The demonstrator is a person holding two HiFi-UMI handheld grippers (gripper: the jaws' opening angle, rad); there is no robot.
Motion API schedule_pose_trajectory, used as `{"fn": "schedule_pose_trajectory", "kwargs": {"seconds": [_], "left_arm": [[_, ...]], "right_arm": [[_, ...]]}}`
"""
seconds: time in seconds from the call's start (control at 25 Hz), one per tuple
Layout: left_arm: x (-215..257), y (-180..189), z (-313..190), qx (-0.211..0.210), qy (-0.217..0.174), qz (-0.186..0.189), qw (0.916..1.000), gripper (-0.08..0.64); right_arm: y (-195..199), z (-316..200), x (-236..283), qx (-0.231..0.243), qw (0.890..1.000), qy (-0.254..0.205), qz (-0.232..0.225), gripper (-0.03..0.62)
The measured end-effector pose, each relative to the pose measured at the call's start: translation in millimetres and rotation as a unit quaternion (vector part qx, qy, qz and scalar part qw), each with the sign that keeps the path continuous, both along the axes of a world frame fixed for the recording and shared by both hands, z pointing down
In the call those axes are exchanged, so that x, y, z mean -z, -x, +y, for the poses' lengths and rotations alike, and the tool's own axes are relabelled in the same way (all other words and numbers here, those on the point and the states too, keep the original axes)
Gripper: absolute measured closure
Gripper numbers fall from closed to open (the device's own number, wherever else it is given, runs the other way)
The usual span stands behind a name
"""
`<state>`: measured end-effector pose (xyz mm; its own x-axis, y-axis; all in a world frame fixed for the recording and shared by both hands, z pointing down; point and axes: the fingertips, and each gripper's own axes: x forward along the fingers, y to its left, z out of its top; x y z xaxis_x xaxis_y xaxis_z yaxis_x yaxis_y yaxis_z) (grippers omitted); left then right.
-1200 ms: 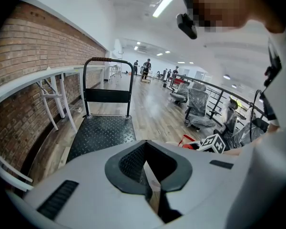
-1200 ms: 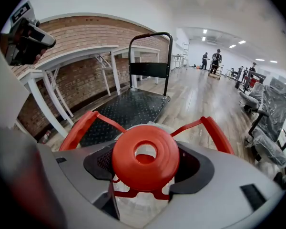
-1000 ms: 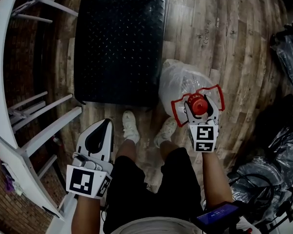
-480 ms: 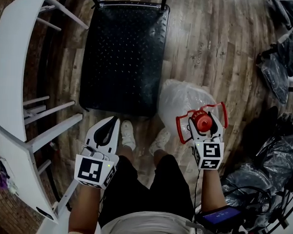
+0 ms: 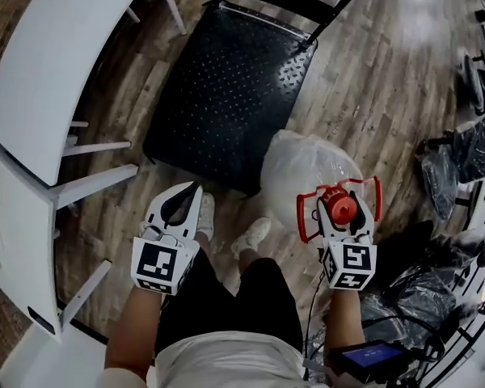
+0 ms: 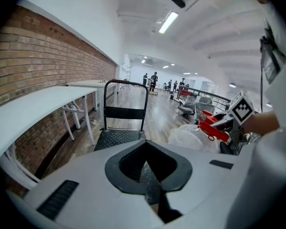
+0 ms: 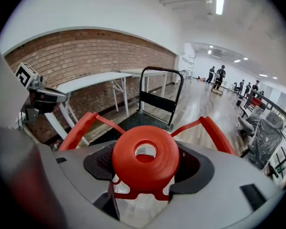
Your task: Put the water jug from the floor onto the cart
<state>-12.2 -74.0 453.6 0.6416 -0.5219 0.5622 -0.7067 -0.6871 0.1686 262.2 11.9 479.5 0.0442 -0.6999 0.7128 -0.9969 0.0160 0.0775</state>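
Observation:
A clear water jug (image 5: 303, 166) with a red cap (image 5: 342, 207) and a red carry handle (image 5: 307, 217) hangs beside the near right corner of the black cart (image 5: 226, 95). My right gripper (image 5: 342, 204) is shut on the jug's neck just under the cap (image 7: 145, 159); the handle arms (image 7: 83, 125) spread to both sides. The cart's deck (image 7: 145, 120) and upright push handle (image 7: 159, 87) lie ahead. My left gripper (image 5: 192, 189) is shut and empty, hanging near the cart's front edge. From the left gripper (image 6: 146, 151) view, the jug (image 6: 188, 135) and the right gripper (image 6: 231, 120) show at right.
White tables (image 5: 56, 63) with slanted legs (image 5: 89, 184) stand along the brick wall at left. Black-wrapped chairs (image 5: 461, 156) crowd the right side. The person's shoes (image 5: 250, 234) are on the wooden floor (image 5: 388, 79) just before the cart.
The view has swung so the cart now sits tilted and its push handle shows. The right gripper still holds the jug by the cart's near right corner. The left gripper stays shut.

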Motion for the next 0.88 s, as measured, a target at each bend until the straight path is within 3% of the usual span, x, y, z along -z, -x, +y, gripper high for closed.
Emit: {"fn": "schedule_pose_trajectory", "kwargs": {"seconds": [0.4, 0.88], "left_arm": [[1, 71, -10, 0.052, 0.000, -0.002, 0.9986, 0.558], [-9, 122, -2, 0.096, 0.019, -0.008, 0.9951, 0.558]], "right_arm": [[86, -61, -18, 0.085, 0.996, -0.002, -0.017, 0.276], [166, -90, -73, 0.166, 0.985, 0.032, -0.024, 0.276]]}}
